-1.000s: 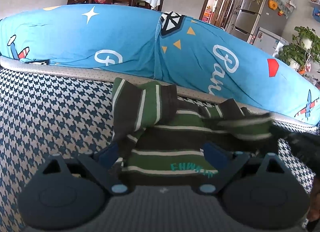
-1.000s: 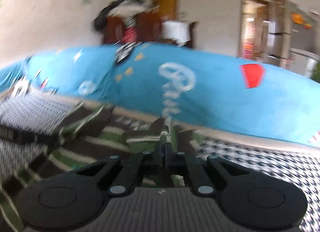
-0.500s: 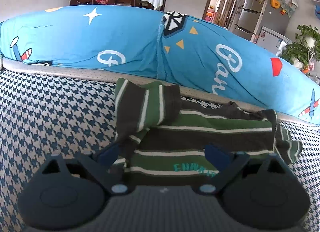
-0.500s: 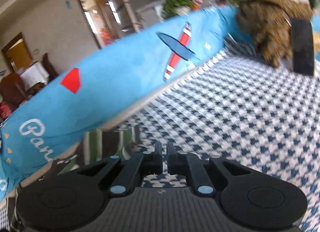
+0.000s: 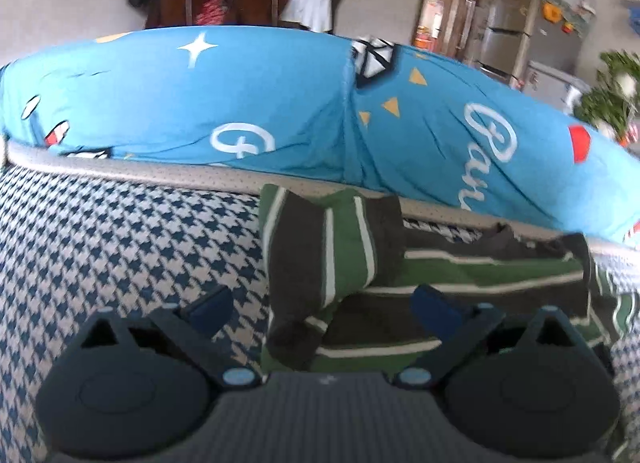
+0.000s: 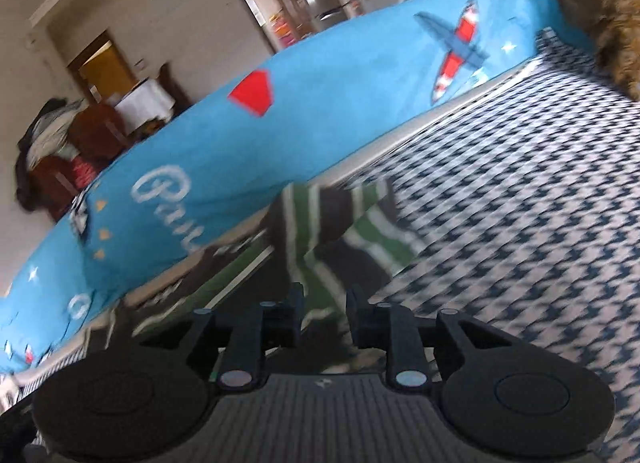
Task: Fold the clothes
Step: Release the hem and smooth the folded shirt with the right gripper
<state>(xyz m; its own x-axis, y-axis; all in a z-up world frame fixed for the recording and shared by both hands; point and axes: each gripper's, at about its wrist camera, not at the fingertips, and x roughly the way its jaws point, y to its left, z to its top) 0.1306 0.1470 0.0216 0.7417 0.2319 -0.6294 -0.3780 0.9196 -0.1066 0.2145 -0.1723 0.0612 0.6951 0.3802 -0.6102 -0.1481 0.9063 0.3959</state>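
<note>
Left gripper (image 5: pixel 320 303) angled down over striped garment (image 5: pixel 460 271), fingers wide apart, right gripper (image 6: pixel 324 315) rolled sideways, jaws just opening, pads clear of cloth.

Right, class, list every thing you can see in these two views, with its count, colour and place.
Striped garment: one, green and brown, part-folded on the patterned surface.
Houndstooth cover: one, navy and white, under the garment.
Long cushion: one, blue with prints, behind the garment.
Furry thing: one, brown, far right corner.
Fridge: one, silver, background.
Left hand-held gripper: open, over the garment's left edge.
Right hand-held gripper: jaws just opening, slightly apart, nothing gripped.
</note>
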